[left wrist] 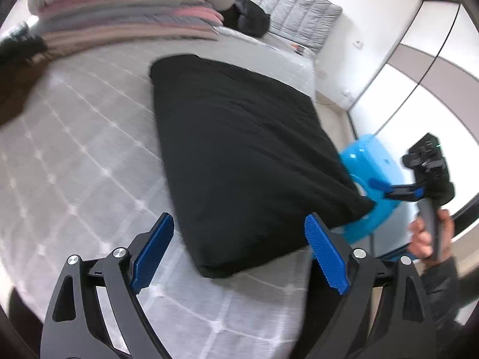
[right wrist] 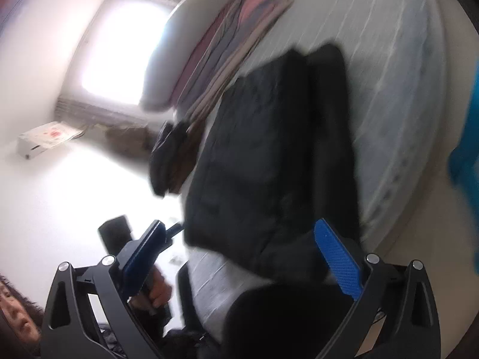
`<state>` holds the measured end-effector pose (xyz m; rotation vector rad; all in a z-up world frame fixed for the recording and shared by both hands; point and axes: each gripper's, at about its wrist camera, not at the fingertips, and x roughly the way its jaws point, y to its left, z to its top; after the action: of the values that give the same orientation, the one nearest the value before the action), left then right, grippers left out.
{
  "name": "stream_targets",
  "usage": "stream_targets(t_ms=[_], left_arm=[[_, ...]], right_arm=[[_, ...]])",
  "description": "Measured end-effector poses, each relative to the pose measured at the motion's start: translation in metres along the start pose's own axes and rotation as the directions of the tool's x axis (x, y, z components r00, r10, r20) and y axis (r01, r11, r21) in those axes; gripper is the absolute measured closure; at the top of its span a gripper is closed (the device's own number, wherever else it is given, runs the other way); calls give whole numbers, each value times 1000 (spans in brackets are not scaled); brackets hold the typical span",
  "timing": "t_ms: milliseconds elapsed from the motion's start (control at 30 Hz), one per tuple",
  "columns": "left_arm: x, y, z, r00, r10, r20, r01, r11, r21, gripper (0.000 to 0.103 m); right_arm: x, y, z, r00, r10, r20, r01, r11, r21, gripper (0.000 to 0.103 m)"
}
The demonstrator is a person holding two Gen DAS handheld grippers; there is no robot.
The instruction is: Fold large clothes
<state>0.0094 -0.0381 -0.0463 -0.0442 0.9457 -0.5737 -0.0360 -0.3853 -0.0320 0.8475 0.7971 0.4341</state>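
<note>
Left hand-held gripper (left wrist: 239,251) and right hand-held gripper (right wrist: 239,251) both gape empty near the garment (left wrist: 239,149) on the bed (left wrist: 74,149); the overhanging corner could slide off.

Large black fabric garment (left wrist: 236,155), folded into a thick oblong, lay flat on the grey quilted mattress (left wrist: 74,137), one corner hanging past the bed's edge, surface smooth.

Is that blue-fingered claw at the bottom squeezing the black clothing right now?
No, the left gripper stands wide open, its blue pads apart on either side of the near edge of the folded black garment, pressing nothing.
</note>
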Motion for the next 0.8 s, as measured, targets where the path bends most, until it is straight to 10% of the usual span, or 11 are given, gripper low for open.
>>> stream_targets(t_ms=[200, 400, 800], left_arm=[[-14, 3, 7, 996, 82, 46, -85, 995, 58, 17], [1, 75, 28, 985, -171, -28, 160, 960, -228, 17], [79, 123, 34, 920, -376, -109, 296, 852, -432, 17]], right_arm=[[9, -29, 20, 985, -168, -32, 169, 986, 11, 7], [39, -52, 27, 980, -161, -116, 167, 985, 45, 7], [66, -107, 20, 974, -41, -221, 81, 981, 177, 7]])
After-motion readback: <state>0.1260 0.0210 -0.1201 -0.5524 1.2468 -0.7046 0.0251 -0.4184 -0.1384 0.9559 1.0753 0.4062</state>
